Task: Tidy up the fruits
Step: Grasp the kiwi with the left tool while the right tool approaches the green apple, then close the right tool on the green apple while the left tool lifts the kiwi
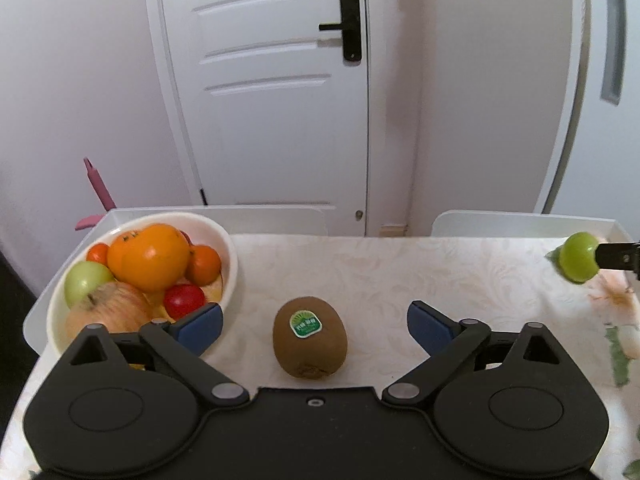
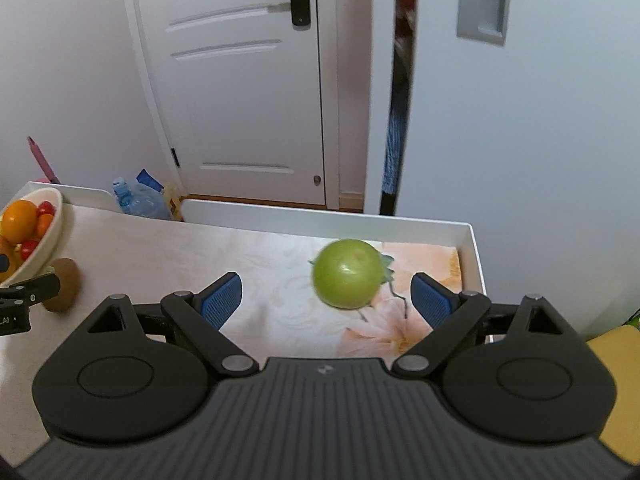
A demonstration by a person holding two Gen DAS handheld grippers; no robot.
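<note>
Two open grippers over a bench with a full fruit bowl, a kiwi and a green fruit.

The bench, under a pale floral cloth with a raised white rim, carries a white bowl at its left end, heaped with a large orange, a reddish apple, a green apple, small oranges and red tomatoes. The left gripper has its jaws spread wide, the kiwi lying on the cloth between them, touching neither pad. The right gripper is likewise spread wide, with the green fruit between its blue pads near the bench's right end, blurred; whether it rests on the cloth cannot be told.
</note>
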